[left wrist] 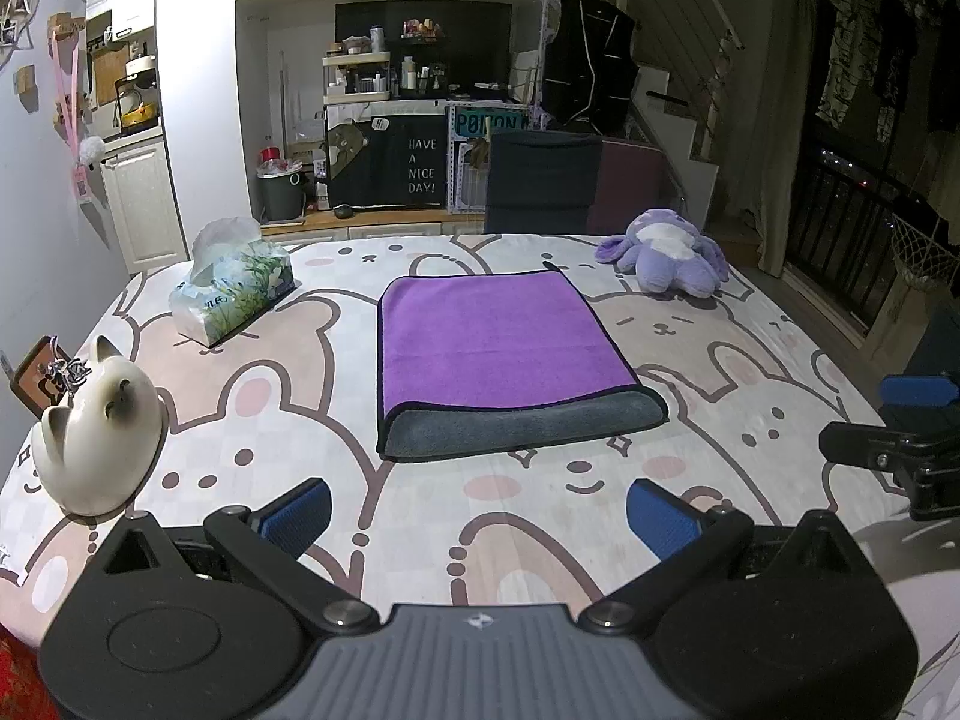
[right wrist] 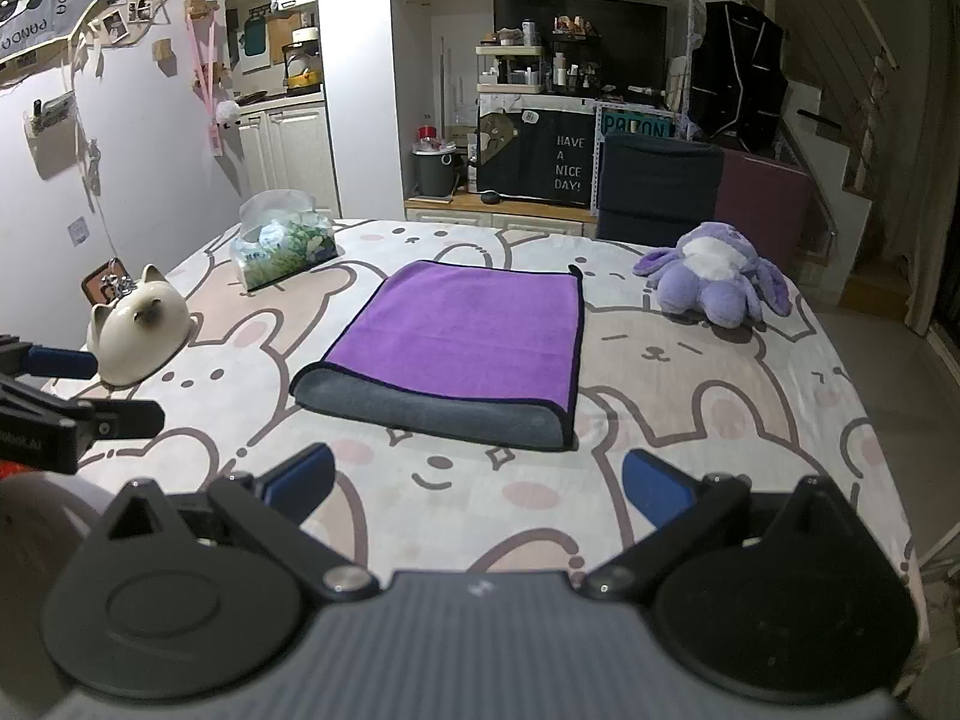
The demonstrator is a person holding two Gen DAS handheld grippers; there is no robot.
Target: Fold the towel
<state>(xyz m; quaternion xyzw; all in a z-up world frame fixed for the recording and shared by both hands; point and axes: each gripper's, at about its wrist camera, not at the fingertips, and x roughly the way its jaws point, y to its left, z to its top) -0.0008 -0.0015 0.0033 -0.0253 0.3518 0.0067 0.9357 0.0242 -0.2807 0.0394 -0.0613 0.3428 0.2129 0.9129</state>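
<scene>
Purple plush on top and grey fleece beneath, the towel (left wrist: pixel 504 336) (right wrist: pixel 468 336) lies folded once into a flat rectangle near the middle of the table (left wrist: pixel 750 372) (right wrist: pixel 720 396), its rounded grey fold turned toward the near edge and a thin dark hem edging the purple face. Cloth printed with pale pink and beige cartoon rabbits covers the whole top. Toward the far left corner sits one soft plastic tissue pack (left wrist: pixel 237 285) (right wrist: pixel 285 252); by the left edge stands one glossy cream ceramic cat (left wrist: pixel 99 444) (right wrist: pixel 135 333); near the far right corner slumps one lilac plush toy (left wrist: pixel 666 258) (right wrist: pixel 717 279). Beyond the table a dim room shows white cabinets, a cluttered shelf and a staircase. Both the left gripper (left wrist: pixel 480 510) and right gripper (right wrist: pixel 477 489) hover over the near edge, blue-padded jaws spread wide apart, holding nothing and clear of the towel.
</scene>
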